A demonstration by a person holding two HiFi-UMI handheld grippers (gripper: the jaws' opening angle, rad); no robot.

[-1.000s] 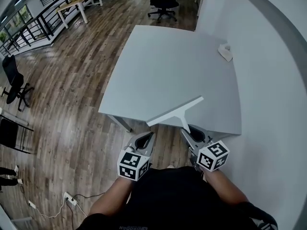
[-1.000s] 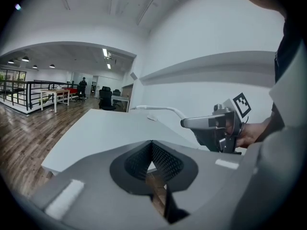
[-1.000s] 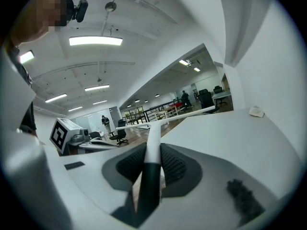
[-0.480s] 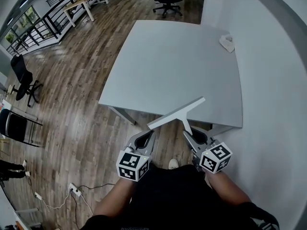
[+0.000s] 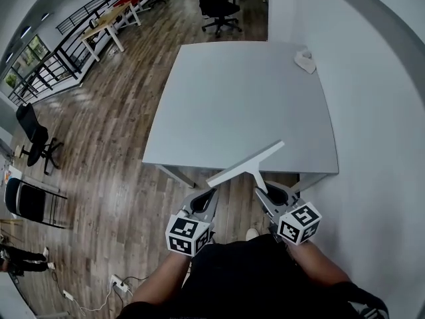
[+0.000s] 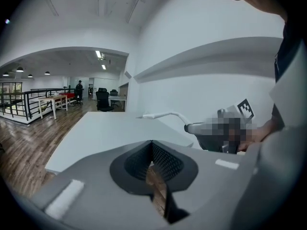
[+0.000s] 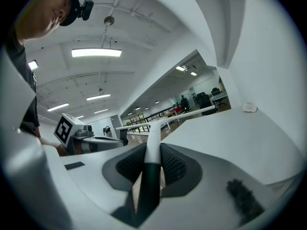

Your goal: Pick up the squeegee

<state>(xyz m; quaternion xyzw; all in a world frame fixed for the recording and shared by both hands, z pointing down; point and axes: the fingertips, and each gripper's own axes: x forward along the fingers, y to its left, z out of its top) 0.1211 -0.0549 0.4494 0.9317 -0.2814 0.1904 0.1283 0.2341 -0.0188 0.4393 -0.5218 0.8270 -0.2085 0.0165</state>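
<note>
**Setting.** Grey rectangular table (image 5: pixel 219 92) standing just beside a white wall (image 5: pixel 378 111). A small crumpled white object (image 5: pixel 305 61) lies near its far corner on the wall side. Wood-plank floor (image 5: pixel 99 158) surrounds the table. Black office chair (image 5: pixel 214 5) beyond the table's far end. Second black chair (image 5: pixel 36 138) and folding chair (image 5: pixel 26 201) at left. Black railing (image 5: pixel 63 45) and wooden-topped desk (image 5: pixel 113 10) behind. Power strip (image 5: pixel 119 286) with cable on the floor.

2 grippers (image 5: pixel 204 199) (image 5: pixel 267 190), 1 squeegee (image 5: pixel 246 165), 1 grey tbl (image 5: pixel 239 98).
</note>
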